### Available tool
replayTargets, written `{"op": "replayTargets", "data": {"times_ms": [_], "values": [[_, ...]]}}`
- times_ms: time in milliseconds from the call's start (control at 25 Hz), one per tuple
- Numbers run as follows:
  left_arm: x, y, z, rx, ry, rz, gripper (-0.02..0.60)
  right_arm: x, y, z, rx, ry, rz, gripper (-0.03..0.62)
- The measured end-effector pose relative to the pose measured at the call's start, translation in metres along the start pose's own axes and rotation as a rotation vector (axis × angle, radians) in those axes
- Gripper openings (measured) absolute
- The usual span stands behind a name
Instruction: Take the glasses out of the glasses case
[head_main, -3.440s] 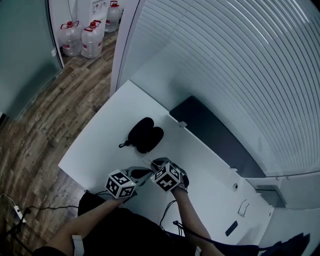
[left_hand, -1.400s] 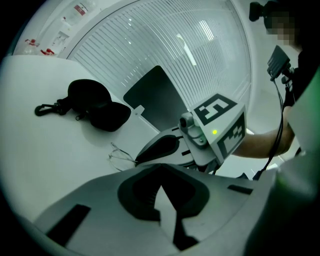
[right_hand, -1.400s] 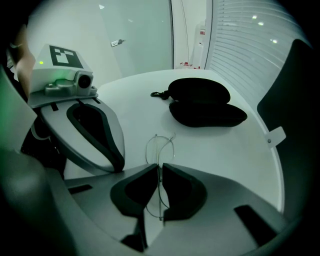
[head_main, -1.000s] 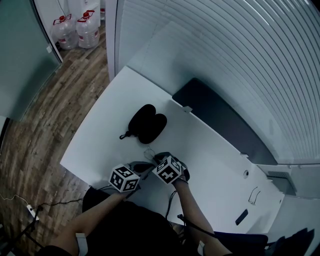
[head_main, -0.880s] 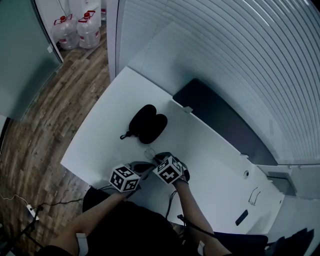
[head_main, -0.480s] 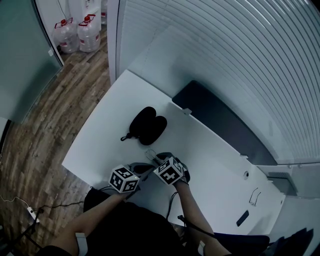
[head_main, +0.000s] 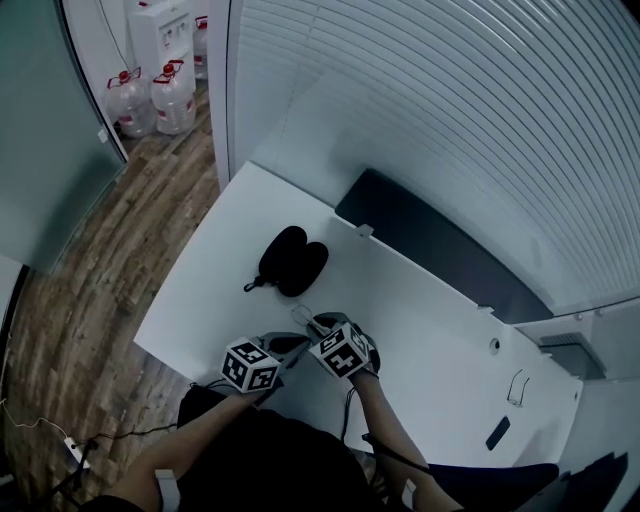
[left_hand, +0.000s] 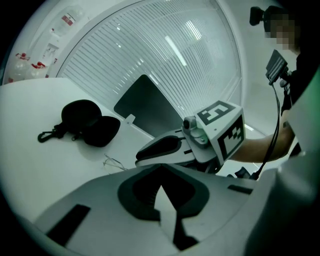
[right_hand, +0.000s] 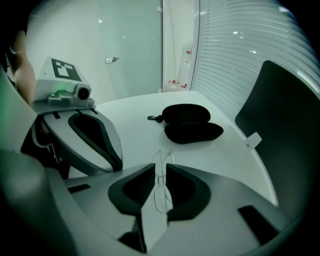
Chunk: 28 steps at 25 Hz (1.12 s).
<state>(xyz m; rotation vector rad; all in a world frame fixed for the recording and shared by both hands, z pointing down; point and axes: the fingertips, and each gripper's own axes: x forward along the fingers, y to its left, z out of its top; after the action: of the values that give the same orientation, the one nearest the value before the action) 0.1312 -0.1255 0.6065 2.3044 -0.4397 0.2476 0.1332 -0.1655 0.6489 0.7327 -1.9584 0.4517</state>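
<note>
The black glasses case (head_main: 292, 262) lies open on the white desk (head_main: 220, 280), both halves spread; the left gripper view shows the case (left_hand: 87, 122) at far left. Thin wire-framed glasses (right_hand: 162, 165) sit between the jaws of my right gripper (right_hand: 160, 172), which is shut on them, one lens past the tips and one inside. In the head view the glasses (head_main: 303, 316) hang just off the right gripper (head_main: 320, 324), a short way nearer than the case. My left gripper (left_hand: 160, 172) is shut with nothing in it, beside the right one near the desk's front edge.
A dark flat panel (head_main: 430, 250) runs along the back of the desk under a ribbed white wall. Water bottles (head_main: 150, 95) stand on the wooden floor at far left. A small black item (head_main: 496, 433) lies at the desk's right end.
The head camera has shifted a little. Both grippers stay near the front edge with the glasses in the right one; the case has not moved.
</note>
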Motion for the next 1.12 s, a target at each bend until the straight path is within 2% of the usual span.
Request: {"op": "replayTargets", "data": {"times_ms": [160,440,800,1000,1120], "values": [[-0.009,-0.006,0.007,0.023,-0.019,0.004,0.007,-0.014,0.003,0.009,0.106,-0.109,-0.032,0.072],[-0.025,-0.018,0.011,0.051,-0.039,0.016,0.008,-0.037,0.017,0.019,0.18,-0.238,-0.07,0.043],[-0.054,-0.034,0.015,0.06,-0.086,0.048,0.007,-0.063,0.04,0.023,0.357,-0.429,-0.043,0.025],[-0.066,-0.053,0.001,0.068,-0.105,0.043,0.006,-0.078,0.067,0.022,0.471,-0.531,0.002,0.025],[-0.071,-0.067,-0.014,0.083,-0.106,0.041,0.007,-0.083,0.084,0.014,0.499,-0.564,-0.003,0.025]]}}
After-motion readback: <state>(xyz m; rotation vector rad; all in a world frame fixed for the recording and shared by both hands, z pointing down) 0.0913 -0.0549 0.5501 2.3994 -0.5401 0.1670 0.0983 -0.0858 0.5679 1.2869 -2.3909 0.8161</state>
